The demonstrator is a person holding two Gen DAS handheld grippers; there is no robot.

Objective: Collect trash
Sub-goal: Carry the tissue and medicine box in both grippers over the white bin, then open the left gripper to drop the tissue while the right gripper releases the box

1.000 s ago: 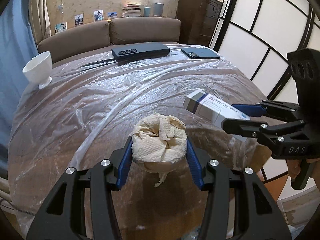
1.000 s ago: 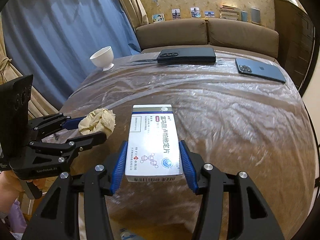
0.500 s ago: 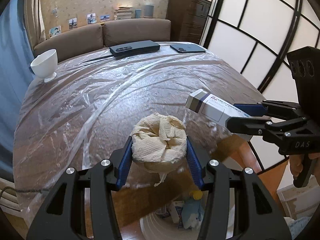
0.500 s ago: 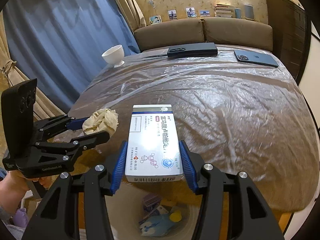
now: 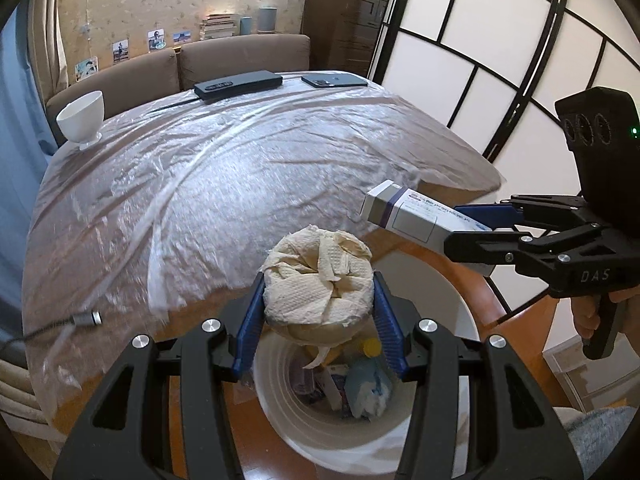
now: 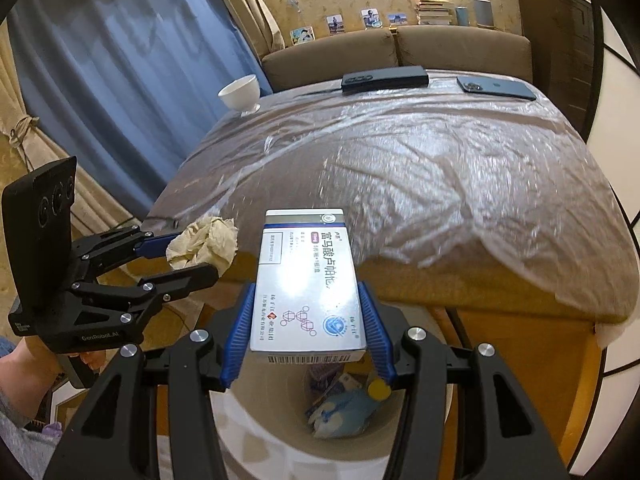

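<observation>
Holding over bin: both grippers hang past the near table edge, each with one piece of trash, above the white bin (image 5: 460, 308) on the floor.
Left gripper (image 5: 319, 314): jaws narrow, blue pads pressed on a crumpled paper wad (image 5: 318, 276); wad sits right over the bin mouth.
Right gripper (image 6: 306, 330): jaws narrow, clamped on the sides of a medicine box (image 6: 306, 284); box tilts down above the bin.
Bin contents: a few wrappers, a blue packet and a yellow cap lie at the bottom.
Table (image 6: 440, 168): plastic-covered; far end has a white bowl (image 5: 82, 120), a dark flat case (image 5: 238, 84) and a phone (image 5: 334, 80), none looking like trash.
Done: the near tabletop shows no loose litter; two last pieces are lifted.
Left: by my guess, only letting go of wad and box into the bin.
</observation>
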